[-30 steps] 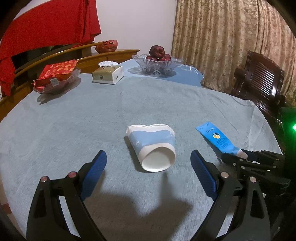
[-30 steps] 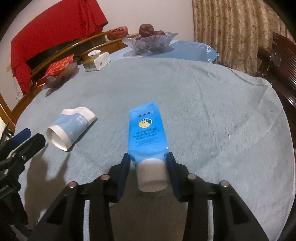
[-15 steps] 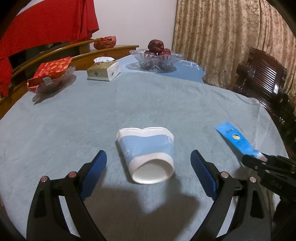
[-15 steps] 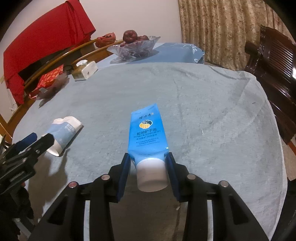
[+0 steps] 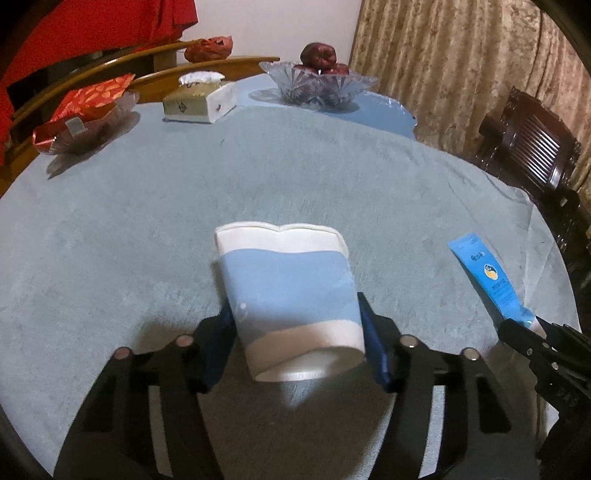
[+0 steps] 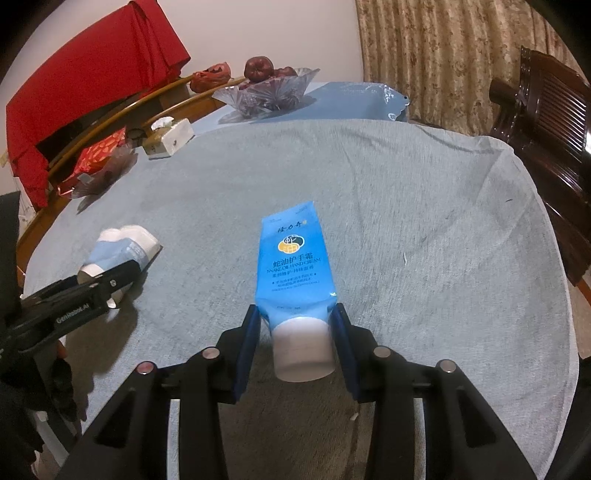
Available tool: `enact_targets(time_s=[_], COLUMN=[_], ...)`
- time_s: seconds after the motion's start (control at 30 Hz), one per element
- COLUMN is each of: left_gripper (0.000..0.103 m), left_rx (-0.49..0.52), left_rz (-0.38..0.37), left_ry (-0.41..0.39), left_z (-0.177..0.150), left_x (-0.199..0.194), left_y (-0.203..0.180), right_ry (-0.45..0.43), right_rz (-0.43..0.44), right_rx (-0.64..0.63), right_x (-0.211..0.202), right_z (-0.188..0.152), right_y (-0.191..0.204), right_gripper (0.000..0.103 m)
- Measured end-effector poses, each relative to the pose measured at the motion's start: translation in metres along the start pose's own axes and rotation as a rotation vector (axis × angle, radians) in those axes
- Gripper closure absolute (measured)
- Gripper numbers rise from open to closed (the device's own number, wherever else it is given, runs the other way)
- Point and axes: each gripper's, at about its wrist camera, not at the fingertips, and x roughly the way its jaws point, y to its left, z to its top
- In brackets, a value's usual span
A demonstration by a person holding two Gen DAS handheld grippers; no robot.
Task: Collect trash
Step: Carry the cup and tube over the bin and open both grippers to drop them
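Patterned beige curtains point(image 5: 443, 74) hang behind a dark carved wooden chair point(image 5: 532, 147), beside a pale wall point(image 5: 273, 26)

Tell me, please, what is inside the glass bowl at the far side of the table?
The glass bowl holds dark red fruit, one piece on top. The bottom of the bowl is covered by fruit and cut glass, so the count is unclear.

The left gripper point(image 5: 297, 332) is angled downward, its jaws closing with blue pads against a crushed cup point(image 5: 288, 299); the right gripper point(image 6: 295, 332) is clamped on a tube point(image 6: 293, 266)
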Motion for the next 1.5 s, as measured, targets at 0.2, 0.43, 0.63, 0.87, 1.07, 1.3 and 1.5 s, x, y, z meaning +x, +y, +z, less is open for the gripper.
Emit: enact_targets(time_s=[0.2,0.43,0.63,0.87,1.07,1.3,1.5], left_gripper=[0.049,0.049,0.049,0.049,0.049,0.049,0.049], left_rx=[0.022,0.076,0.089,0.113,0.135,0.16,0.185], left_rz=[-0.021,-0.045,-0.076,-0.099,-0.124,-0.165,-0.207], left_ry=[-0.034,-0.057,-0.064,-0.11,-0.143,-0.179,-0.199], left_z=[-0.003,-0.011,-0.019,-0.02,-0.023,-0.029,-0.037], left_x=[-0.02,-0.051,-0.074,-0.105,-0.128,-0.157,-0.179], left_y=[-0.01,-0.037,-0.055,-0.08,-0.1,-0.125,-0.15], right_ry=[-0.014,-0.038,-0.076,-0.128,-0.17,-0.216,-0.252], right_rz=[0.006,0.01,0.014,0.016,0.009,-0.015,-0.04], right_rx=[0.004,0.017,0.029,0.032,0.04,0.045,0.062], right_x=[-0.013,-0.038,-0.067,-0.107,-0.142,-0.179,-0.212], right_z=[0.0,-0.004,-0.005,-0.003,-0.005,-0.006,-0.016], right_y=[-0.002,-0.009,-0.016,-0.021,-0.031,-0.042,-0.057], right_gripper=[0.063,0.063,0.063,0.063,0.063,0.063,0.063])
